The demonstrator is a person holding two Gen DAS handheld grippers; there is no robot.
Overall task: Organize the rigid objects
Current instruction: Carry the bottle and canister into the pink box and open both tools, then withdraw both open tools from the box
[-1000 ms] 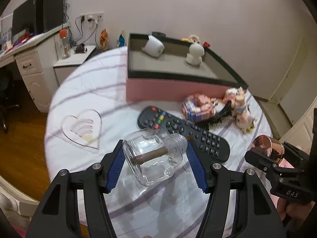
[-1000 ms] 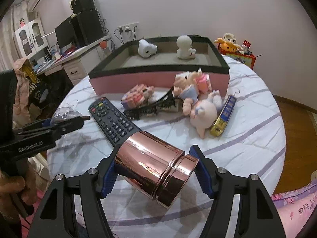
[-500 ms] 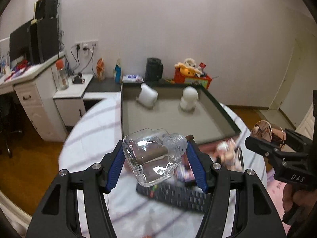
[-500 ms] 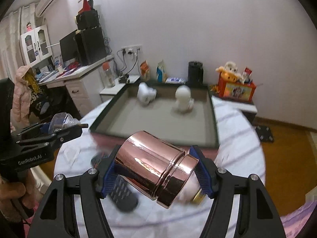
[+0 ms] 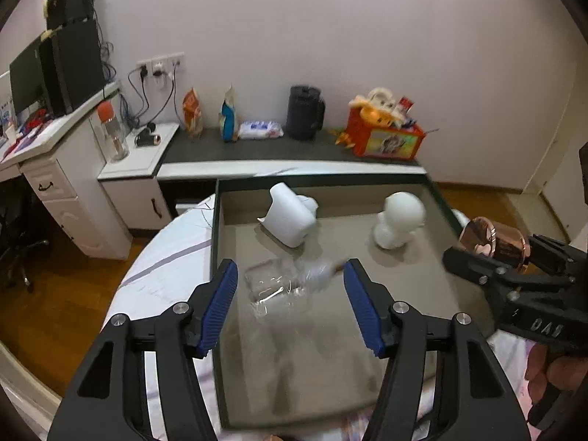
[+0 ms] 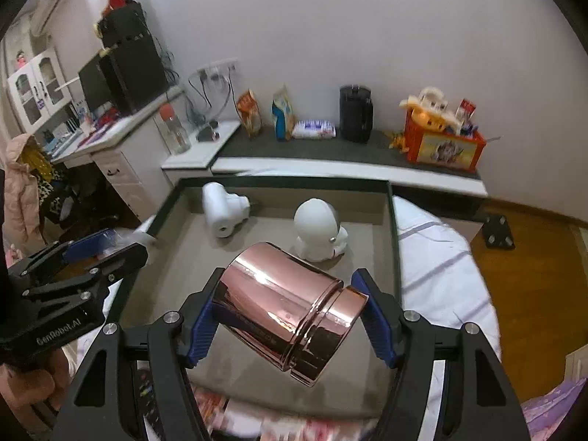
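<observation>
A clear glass bottle with a brown stopper, blurred, is below my left gripper, over the grey floor of the dark-rimmed tray. The left jaws stand wide apart and do not touch it. My right gripper is shut on a rose-gold metal canister, held tilted above the tray's near half; the canister also shows in the left wrist view. Two white figurines, one lying and one round-headed, are at the tray's far end.
The tray stands on a round table with a white striped cloth. A remote and pink toys lie at the near edge. Behind are a low shelf, a desk and the wall.
Both grippers rose and moved forward over the tray. The left jaws opened and the glass bottle left them, dropping toward the tray floor. The right gripper still holds the canister.
</observation>
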